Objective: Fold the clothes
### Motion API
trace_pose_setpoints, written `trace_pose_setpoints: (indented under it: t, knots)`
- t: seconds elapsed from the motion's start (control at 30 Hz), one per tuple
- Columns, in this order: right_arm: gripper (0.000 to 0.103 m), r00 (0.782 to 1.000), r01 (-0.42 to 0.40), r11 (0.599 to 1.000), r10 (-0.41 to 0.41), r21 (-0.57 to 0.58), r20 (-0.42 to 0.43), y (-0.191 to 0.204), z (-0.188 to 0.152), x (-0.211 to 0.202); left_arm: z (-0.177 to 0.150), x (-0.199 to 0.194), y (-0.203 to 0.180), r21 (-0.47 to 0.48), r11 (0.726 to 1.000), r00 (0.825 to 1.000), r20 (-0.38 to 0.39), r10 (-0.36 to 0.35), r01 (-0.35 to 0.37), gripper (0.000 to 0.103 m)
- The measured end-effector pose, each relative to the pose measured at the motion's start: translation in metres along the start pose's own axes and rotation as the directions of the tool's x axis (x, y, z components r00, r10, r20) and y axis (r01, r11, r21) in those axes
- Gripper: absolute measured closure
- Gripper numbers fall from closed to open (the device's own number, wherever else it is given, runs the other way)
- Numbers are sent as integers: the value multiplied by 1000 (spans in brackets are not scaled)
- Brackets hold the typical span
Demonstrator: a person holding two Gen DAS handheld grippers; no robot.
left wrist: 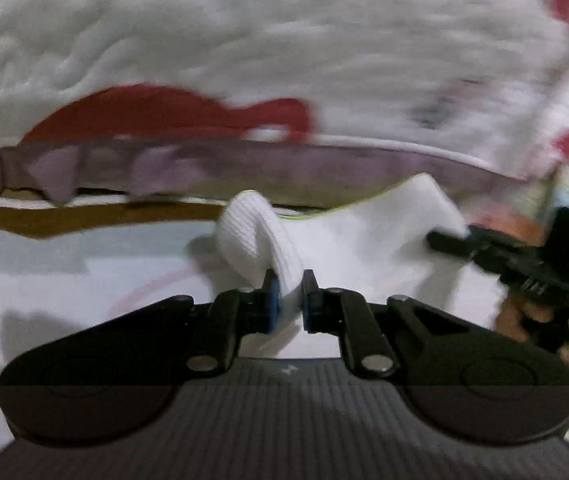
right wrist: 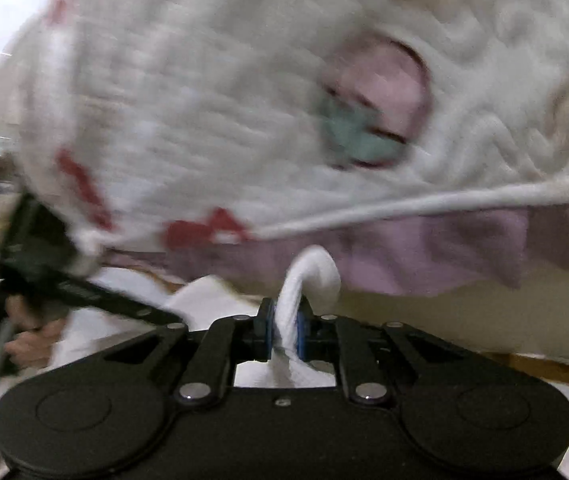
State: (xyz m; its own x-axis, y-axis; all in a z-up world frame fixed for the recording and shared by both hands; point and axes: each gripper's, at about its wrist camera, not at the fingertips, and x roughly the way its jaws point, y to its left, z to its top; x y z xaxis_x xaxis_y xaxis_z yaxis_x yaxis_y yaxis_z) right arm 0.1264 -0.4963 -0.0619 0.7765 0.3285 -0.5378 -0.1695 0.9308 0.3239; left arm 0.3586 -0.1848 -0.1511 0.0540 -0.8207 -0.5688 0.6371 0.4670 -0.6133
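White garment [left wrist: 364,240]: pinched by left gripper [left wrist: 291,300] and right gripper [right wrist: 284,330], held below quilted bedspread [left wrist: 244,40]. Lilac frill [left wrist: 244,168] beneath bedspread; pale patterned surface [left wrist: 64,288] under garment.

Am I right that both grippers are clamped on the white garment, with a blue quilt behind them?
Not quite: the quilt is white with red patches, as both wrist views show. The left gripper and right gripper are indeed clamped on the white garment.

A white ribbed garment [left wrist: 340,236], crumpled and lifted, its edges bunched into loops, stretched between both grippers.
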Motion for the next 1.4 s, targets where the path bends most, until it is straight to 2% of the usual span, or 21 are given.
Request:
trace_pose_setpoints:
  t: [0.03,0.13,0.23,0.33,0.4,0.47,0.53,0.63,0.7,0.77,0.8,0.83,0.9,1.0,1.07,1.13,1.17,1.27,1.33,1.37,1.4]
  knots:
    - [89,999,-28,999,29,-18,27,7,-1,-9,-8,-13,-12,30,999,999,-16,-28,29,93]
    - [89,980,-145,980,124,-134,-153,44,-36,-26,-46,-42,-46,152,985,990,-129,-57,76,93]
    - [88,916,-189,967,112,-170,-384,62,-80,-26,-93,-51,-71,246,962,958,-282,-45,117,93]
    - [85,868,-168,964,45,-207,-494,68,-108,-30,-127,-43,-76,254,960,925,-379,-13,117,92]
    - [69,880,-141,978,53,-154,-472,67,-107,-38,-138,-40,-78,288,952,915,-402,20,106,92]
    - [62,894,-115,989,62,-94,-444,66,-104,-46,-140,-41,-80,307,948,914,-402,49,84,91]
    - [59,918,-108,994,93,-15,-386,63,-97,-53,-140,-46,-86,338,938,927,-371,61,73,91]
    - [44,941,-99,982,145,159,-305,50,-96,-56,-138,-53,-95,391,918,942,-330,64,74,91]
    - [43,955,-94,951,170,295,-243,46,-94,-47,-139,-60,-104,428,900,959,-280,49,79,92]
    - [39,963,-105,893,202,438,-179,39,-96,-41,-130,-71,-101,336,934,976,-211,-49,120,93]
    - [38,966,-113,855,214,507,-145,35,-98,-39,-124,-74,-98,281,952,979,-191,-66,119,93]
    - [38,970,-92,844,195,528,-143,36,-98,-38,-119,-75,-98,270,957,982,-179,-60,108,93]
    - [38,978,-42,829,149,558,-148,37,-97,-36,-120,-80,-106,383,920,985,-168,-25,89,93]
    - [38,981,43,816,76,576,-181,42,-99,-29,-140,-78,-120,550,830,978,-208,26,94,93]
    - [38,977,96,805,37,586,-211,45,-104,-23,-155,-72,-122,584,803,967,-250,37,121,93]
    - [37,971,144,786,5,602,-240,47,-111,-11,-160,-68,-121,584,802,963,-266,42,126,93]
    - [35,969,170,801,-28,574,-247,51,-111,-7,-162,-66,-121,583,802,961,-273,45,128,93]
    - [36,956,248,846,-136,472,-259,66,-110,5,-160,-67,-122,580,804,961,-274,40,131,93]
    - [57,943,301,865,-208,401,-259,76,-109,13,-156,-69,-123,576,807,963,-267,32,132,93]
    - [80,939,310,891,-231,331,-256,82,-105,17,-155,-70,-124,573,809,965,-262,31,130,93]
    - [90,934,315,914,-252,255,-252,89,-101,21,-154,-71,-125,571,811,966,-258,30,127,93]
